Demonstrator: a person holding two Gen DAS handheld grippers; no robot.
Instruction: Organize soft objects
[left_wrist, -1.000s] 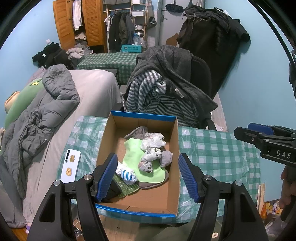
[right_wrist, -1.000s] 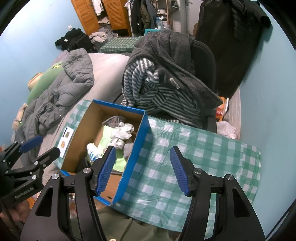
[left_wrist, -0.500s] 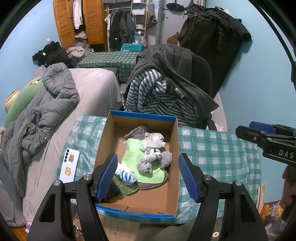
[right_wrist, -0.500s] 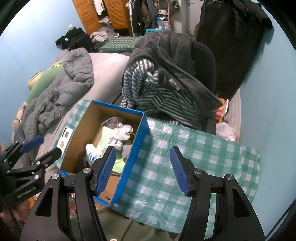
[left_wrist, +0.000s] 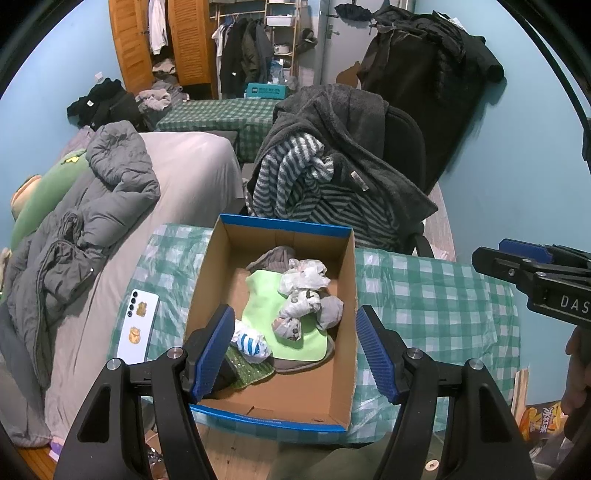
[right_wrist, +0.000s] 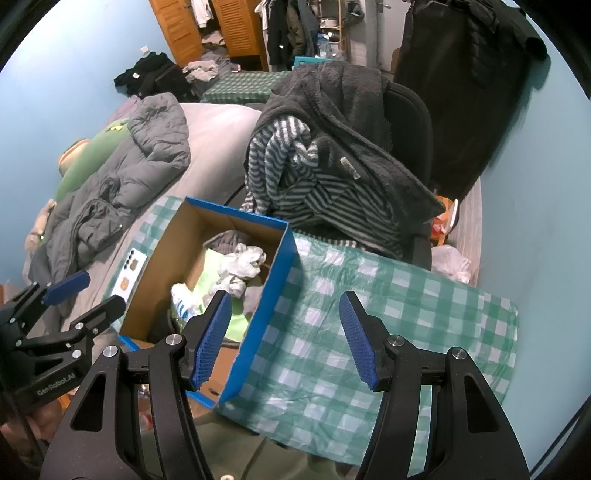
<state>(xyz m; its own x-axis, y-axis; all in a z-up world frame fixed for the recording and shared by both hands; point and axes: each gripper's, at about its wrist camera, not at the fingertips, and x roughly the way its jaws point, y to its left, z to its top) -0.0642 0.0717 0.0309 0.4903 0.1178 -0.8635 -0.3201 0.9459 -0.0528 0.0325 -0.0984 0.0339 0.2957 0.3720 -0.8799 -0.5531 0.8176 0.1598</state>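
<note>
Left claw (left_wrist: 295, 349): mine, spread wide, holding nothing, hanging above the near end of the cardboard box (left_wrist: 210, 280).
Right claw (right_wrist: 285, 336): also mine, wide apart and empty, over the checked cloth (right_wrist: 388, 314) of the surface, with the box's blue outer wall (right_wrist: 258, 317) just inside my left pad.
Box: straight ahead of the left claw, open-topped, blue along the rim, sitting on the surface.
Soft things: all in the box, between and just beyond my left claw's pads. A light green cloth (left_wrist: 269, 306) lies flat on a grey one; balled pale socks (left_wrist: 303, 295) are heaped on its right side.
Striped bundle: a blue-and-white rolled sock (left_wrist: 251, 341) right by my left pad, touching a dark green knitted piece (left_wrist: 247, 371) under it.
Phone (left_wrist: 136, 325): white, face down, left of the box, out beyond my left pad.
Chair (left_wrist: 402, 140): past the box's far end, draped with a dark fleece and a striped garment (left_wrist: 291, 177).
Bed: off to the left, a grey puffer jacket (left_wrist: 92, 206) sprawled on it.
</note>
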